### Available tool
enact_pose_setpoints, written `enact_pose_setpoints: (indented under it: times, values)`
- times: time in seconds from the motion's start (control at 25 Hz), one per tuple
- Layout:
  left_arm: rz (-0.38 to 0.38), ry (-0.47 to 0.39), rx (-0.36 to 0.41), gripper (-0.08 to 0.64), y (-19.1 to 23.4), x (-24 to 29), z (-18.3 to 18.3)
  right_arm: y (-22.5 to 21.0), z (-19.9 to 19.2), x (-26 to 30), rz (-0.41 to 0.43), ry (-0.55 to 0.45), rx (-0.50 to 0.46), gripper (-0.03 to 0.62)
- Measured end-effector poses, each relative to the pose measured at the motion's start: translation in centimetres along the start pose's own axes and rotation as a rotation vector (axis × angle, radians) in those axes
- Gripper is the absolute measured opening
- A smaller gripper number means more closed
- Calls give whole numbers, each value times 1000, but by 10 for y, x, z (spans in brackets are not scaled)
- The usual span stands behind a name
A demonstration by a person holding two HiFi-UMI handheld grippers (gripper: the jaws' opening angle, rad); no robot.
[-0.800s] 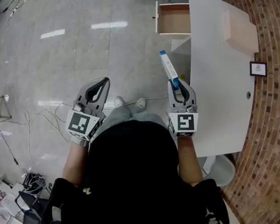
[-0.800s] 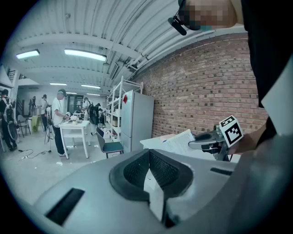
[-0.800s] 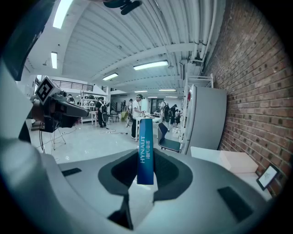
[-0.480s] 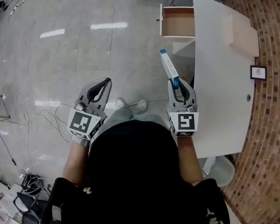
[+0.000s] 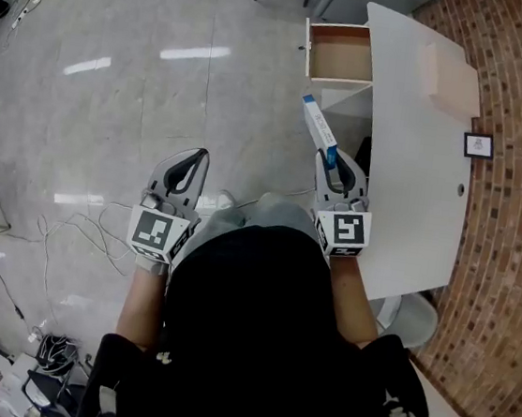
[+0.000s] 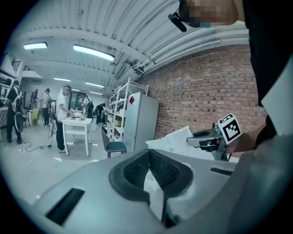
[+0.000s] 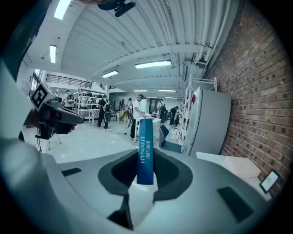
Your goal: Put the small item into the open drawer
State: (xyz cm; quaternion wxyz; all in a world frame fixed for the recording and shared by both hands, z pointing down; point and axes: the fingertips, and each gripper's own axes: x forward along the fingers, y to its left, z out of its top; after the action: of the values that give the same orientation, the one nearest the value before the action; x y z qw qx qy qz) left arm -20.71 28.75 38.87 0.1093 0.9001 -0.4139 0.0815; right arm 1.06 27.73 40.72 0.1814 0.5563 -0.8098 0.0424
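Observation:
My right gripper (image 5: 333, 164) is shut on a long blue and white box (image 5: 317, 129) that sticks out ahead of the jaws toward the desk. In the right gripper view the same blue box (image 7: 145, 151) stands upright between the pads, with my right gripper (image 7: 145, 170) clamped on its lower end. The open drawer (image 5: 340, 54) is a shallow wooden tray pulled out from the white desk (image 5: 417, 165), well ahead of the box, and nothing shows inside it. My left gripper (image 5: 185, 169) hangs over the floor at the left, jaws together and holding nothing; in its own view my left gripper (image 6: 148, 157) is shut too.
A cardboard box (image 5: 451, 78) and a small framed picture (image 5: 478, 145) lie on the desk beside the brick wall (image 5: 513, 234). Cables (image 5: 79, 228) trail over the grey floor at the left. A white stool (image 5: 413, 318) stands near the desk's near end.
The whole scene has slid slightly right and down in the head view as I moved toward the desk. The drawer is a little closer to the box. Both grippers keep their grip state.

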Motion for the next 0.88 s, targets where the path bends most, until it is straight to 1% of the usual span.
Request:
enact_pose_setpoints:
  times: [0.2,0.44,0.6,0.88]
  values:
    - [5,12,-23,3,19,7,-4,-1,-3,22,0,11,31,91]
    - [8,36,-22,3,42,44,-2,-25,-2,67,7,26,52,91]
    - [3,48,-12,3,57,95,11,-58,4,107,21,26,54,91]
    - [8,56,-2,3,77,201,51,-135,15,177,55,40,62,91]
